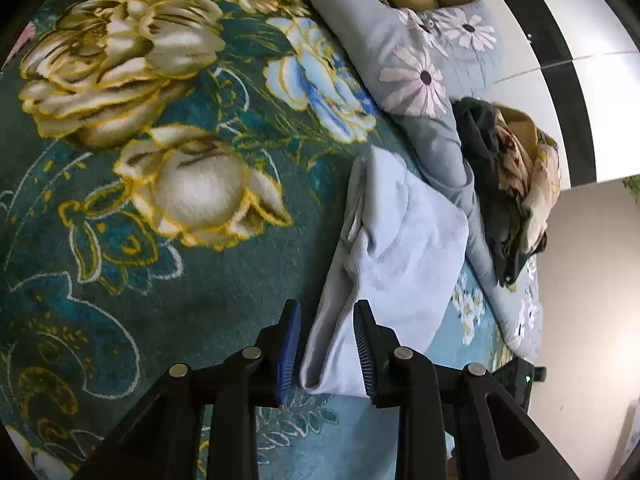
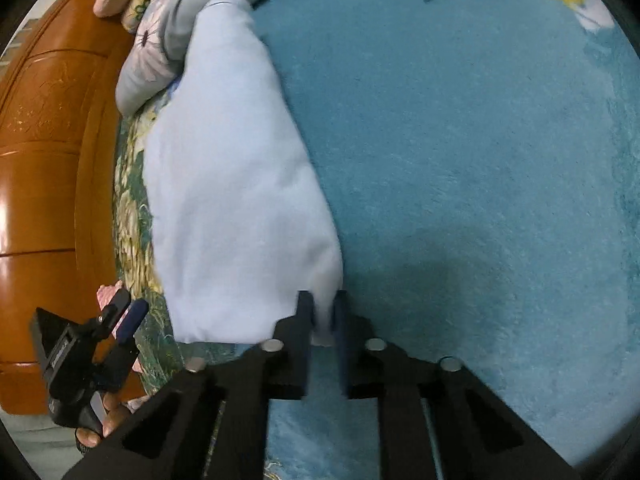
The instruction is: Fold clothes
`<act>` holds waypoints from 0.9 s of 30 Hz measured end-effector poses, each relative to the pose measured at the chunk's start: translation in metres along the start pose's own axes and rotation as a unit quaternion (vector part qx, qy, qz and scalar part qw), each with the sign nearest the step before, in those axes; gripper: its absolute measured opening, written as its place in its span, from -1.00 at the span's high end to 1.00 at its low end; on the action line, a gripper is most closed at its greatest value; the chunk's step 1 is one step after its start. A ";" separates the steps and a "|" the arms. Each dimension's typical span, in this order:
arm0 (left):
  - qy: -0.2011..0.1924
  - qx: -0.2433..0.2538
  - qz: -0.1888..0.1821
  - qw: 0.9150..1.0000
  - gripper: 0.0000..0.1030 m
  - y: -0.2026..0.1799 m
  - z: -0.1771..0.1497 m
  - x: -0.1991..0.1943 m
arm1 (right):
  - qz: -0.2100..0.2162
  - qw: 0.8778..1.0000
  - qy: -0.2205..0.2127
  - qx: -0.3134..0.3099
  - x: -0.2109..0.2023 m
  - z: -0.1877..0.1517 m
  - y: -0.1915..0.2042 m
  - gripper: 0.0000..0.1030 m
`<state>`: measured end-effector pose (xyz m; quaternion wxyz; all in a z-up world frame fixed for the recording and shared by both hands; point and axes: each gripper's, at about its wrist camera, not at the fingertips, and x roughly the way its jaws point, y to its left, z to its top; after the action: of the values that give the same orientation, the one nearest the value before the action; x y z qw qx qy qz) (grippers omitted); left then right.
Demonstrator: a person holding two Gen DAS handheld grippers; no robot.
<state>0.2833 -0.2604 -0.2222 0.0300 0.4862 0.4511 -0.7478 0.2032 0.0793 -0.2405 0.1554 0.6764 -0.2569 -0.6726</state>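
A pale blue garment (image 1: pixel 396 248) lies partly folded on the floral bedspread (image 1: pixel 160 120). My left gripper (image 1: pixel 326 344) is open, its blue-padded jaws standing on either side of the garment's near edge, not closed on it. In the right wrist view the same garment (image 2: pixel 232 184) stretches away from me. My right gripper (image 2: pixel 323 312) is shut on the garment's near corner. The left gripper (image 2: pixel 120 320) also shows in the right wrist view at lower left, held by a hand.
A grey pillow with daisy print (image 1: pixel 420 64) lies beyond the garment. A heap of dark and patterned clothes (image 1: pixel 508 184) sits by it. A wooden headboard (image 2: pixel 48 160) runs along the left. Plain teal blanket (image 2: pixel 480 160) spreads right.
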 end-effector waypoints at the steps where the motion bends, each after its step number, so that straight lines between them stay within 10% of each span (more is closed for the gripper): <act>1: 0.001 -0.001 -0.001 1.000 0.41 0.000 0.001 -0.001 | 0.001 1.000 0.001 -0.003 -0.005 0.001 0.001 0.85; 17: 0.091 0.057 -0.064 0.992 0.20 -0.091 0.003 0.094 | -0.178 0.968 0.020 -0.178 -0.158 0.165 -0.058 0.94; 21: 0.098 0.102 -0.021 0.990 0.18 -0.123 0.011 0.123 | -0.140 0.985 -0.021 -0.102 -0.181 0.186 -0.095 0.94; 27: 0.076 0.165 0.012 0.983 0.01 -0.138 0.034 0.122 | -0.025 0.995 -0.090 0.036 -0.166 0.122 -0.117 0.79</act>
<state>0.1289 -0.1543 -0.2209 -0.0755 0.5450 0.3167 -0.7726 0.1048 0.2842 -0.1740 0.0903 0.6241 -0.2768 -0.7250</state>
